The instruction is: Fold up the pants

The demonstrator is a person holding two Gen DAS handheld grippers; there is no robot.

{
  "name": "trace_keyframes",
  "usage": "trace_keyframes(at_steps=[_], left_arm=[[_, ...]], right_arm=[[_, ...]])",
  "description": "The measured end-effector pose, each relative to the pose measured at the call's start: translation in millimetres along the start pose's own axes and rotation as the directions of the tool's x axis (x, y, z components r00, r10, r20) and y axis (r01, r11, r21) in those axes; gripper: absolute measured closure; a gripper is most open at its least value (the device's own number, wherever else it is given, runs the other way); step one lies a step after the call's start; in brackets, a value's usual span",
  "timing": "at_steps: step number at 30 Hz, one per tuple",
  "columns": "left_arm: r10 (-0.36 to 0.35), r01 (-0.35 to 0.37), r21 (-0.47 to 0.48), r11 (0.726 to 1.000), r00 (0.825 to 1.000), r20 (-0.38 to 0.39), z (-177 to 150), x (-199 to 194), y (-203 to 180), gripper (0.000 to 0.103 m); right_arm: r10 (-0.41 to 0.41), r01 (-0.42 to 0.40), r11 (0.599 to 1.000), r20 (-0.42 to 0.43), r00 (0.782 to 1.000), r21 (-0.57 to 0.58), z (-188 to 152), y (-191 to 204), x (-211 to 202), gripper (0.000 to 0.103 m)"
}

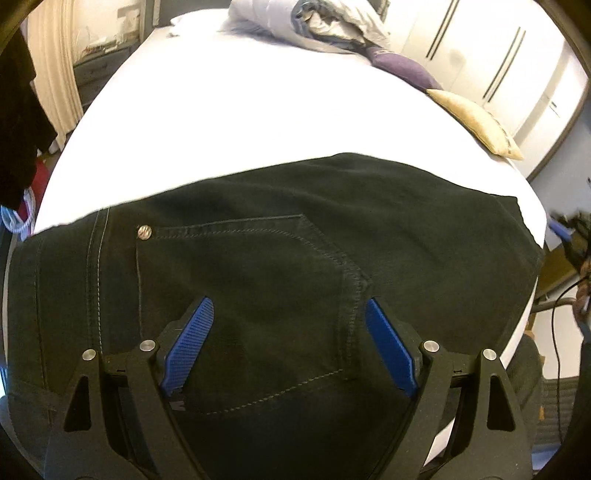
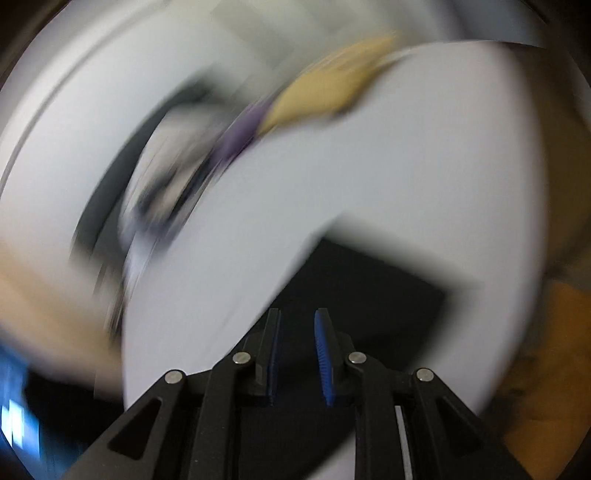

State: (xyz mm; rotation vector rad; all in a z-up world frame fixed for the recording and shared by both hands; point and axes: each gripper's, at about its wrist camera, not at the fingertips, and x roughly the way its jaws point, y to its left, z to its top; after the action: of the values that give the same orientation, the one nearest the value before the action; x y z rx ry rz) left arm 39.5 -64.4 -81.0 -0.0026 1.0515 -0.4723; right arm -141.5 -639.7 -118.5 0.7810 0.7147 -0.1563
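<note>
The black denim pants lie folded on the white bed. The left gripper hovers spread above them; the right gripper, blurred, looks nearly pressed together and empty. Likely next: a final fold or smoothing.

bed ahead of me, white sheet, brightly lit | crumpled bedding at its far end | purple cushion and tan cushion on its right edge | white wardrobe beyond | cream curtain at left
</note>
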Motion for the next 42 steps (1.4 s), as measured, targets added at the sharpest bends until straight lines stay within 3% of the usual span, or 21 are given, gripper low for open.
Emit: trace_keyframes(at_steps=[1, 4, 9, 11, 13, 14, 15, 17, 18, 21, 23, 25, 28, 29, 30, 32, 34, 36, 37, 39, 42], left_arm=[[-0.004, 0.004, -0.002, 1.0, 1.0, 0.003, -1.0, -0.1, 2.0, 0.019], [-0.008, 0.008, 0.007, 1.0, 1.0, 0.009, -2.2, -3.9, 0.8, 0.019], [-0.024, 0.024, -0.005, 1.0, 1.0, 0.011, -3.3, -3.6, 10.5, 0.019], [-0.025, 0.025, -0.009, 1.0, 1.0, 0.01, -3.7, -2.1, 10.7, 0.019], [-0.023, 0.023, -0.008, 1.0, 1.0, 0.012, -4.3, -3.2, 13.6, 0.019], [-0.023, 0.023, -0.007, 1.0, 1.0, 0.014, -5.5, -3.8, 14.7, 0.019], [-0.024, 0.024, -0.006, 1.0, 1.0, 0.015, -7.2, -4.3, 15.0, 0.019], [-0.033, 0.033, -0.011, 0.999, 0.999, 0.02, -6.9, -5.9, 15.6, 0.019], [-0.037, 0.037, -0.018, 0.999, 0.999, 0.024, -7.2, -5.3, 15.6, 0.019], [-0.034, 0.035, -0.026, 0.999, 0.999, 0.028, -5.2, -3.4, 15.1, 0.019], [-0.03, 0.03, -0.018, 0.999, 0.999, 0.031, -5.8, -3.6, 15.9, 0.019], [-0.028, 0.028, -0.017, 0.999, 0.999, 0.033, -7.7, -4.7, 15.7, 0.019], [-0.011, 0.011, 0.002, 1.0, 1.0, 0.022, -8.6, -4.7, 12.0, 0.019], [-0.003, 0.003, 0.008, 1.0, 1.0, 0.019, -8.9, -5.6, 12.7, 0.019], [0.0, 0.0, 0.002, 1.0, 1.0, 0.021, -7.6, -5.6, 11.7, 0.019], [-0.001, 0.001, -0.018, 1.0, 1.0, 0.028, -6.9, -9.3, 15.8, 0.019], [0.008, -0.006, -0.035, 0.999, 0.999, 0.042, -8.7, -13.7, 21.4, 0.019], [0.002, 0.001, -0.059, 0.998, 0.998, 0.056, -9.9, -18.8, 27.1, 0.019], [-0.004, 0.009, -0.069, 0.998, 0.998, 0.062, -10.4, -20.9, 29.1, 0.019], [-0.005, 0.01, -0.074, 0.997, 0.998, 0.064, -11.5, -22.5, 30.4, 0.019], [0.032, -0.03, -0.045, 0.999, 0.999, 0.043, -14.4, -18.3, 27.5, 0.019]], right_arm=[[0.037, -0.047, 0.995, -0.11, 0.993, -0.086, -2.1, 30.1, 27.5, 0.081], [0.012, -0.063, 0.986, -0.309, 0.951, -0.155, -9.2, 63.5, 85.7, 0.081], [-0.045, -0.032, 0.987, -0.467, 0.883, -0.155, -11.9, 60.6, 151.8, 0.082], [-0.112, 0.051, 0.985, -0.386, 0.915, -0.165, 0.2, 45.5, 163.9, 0.083], [-0.18, 0.146, 0.976, -0.218, 0.959, -0.164, 16.1, 34.2, 155.5, 0.085], [-0.243, 0.221, 0.961, -0.126, 0.962, -0.166, 21.4, 31.1, 144.7, 0.078], [-0.246, 0.232, 0.962, -0.084, 0.966, -0.145, 25.0, 30.0, 133.4, 0.072], [-0.155, 0.143, 0.978, -0.07, 0.985, -0.155, 23.1, 37.7, 112.7, 0.066], [-0.137, 0.116, 0.969, -0.082, 0.987, -0.219, 18.8, 48.7, 103.1, 0.057], [-0.225, 0.134, 0.888, -0.161, 0.961, -0.44, -9.0, 75.4, 96.0, 0.053], [-0.254, 0.112, 0.871, -0.243, 0.936, -0.478, -25.9, 77.2, 102.2, 0.053], [-0.256, 0.107, 0.888, -0.286, 0.923, -0.448, -31.2, 64.5, 118.8, 0.053], [-0.274, 0.168, 0.899, -0.221, 0.936, -0.405, -16.8, 40.1, 148.0, 0.06], [-0.288, 0.199, 0.889, -0.165, 0.943, -0.413, -7.9, 34.6, 155.7, 0.073], [-0.332, 0.259, 0.871, -0.111, 0.937, -0.418, -1.2, 32.4, 158.1, 0.08], [-0.407, 0.363, 0.837, -0.023, 0.913, -0.409, 6.2, 37.7, 146.9, 0.077], [-0.351, 0.338, 0.868, 0.032, 0.936, -0.363, 11.5, 46.5, 119.4, 0.073], [-0.267, 0.272, 0.898, 0.063, 0.962, -0.346, 4.8, 54.6, 82.4, 0.048], [-0.251, 0.251, 0.9, 0.049, 0.967, -0.357, -1.9, 58.8, 74.9, 0.043], [-0.215, 0.194, 0.906, -0.013, 0.977, -0.376, -9.2, 71.0, 82.5, 0.041], [-0.275, 0.235, 0.926, -0.099, 0.956, -0.297, -23.7, 17.7, 95.0, 0.044]])
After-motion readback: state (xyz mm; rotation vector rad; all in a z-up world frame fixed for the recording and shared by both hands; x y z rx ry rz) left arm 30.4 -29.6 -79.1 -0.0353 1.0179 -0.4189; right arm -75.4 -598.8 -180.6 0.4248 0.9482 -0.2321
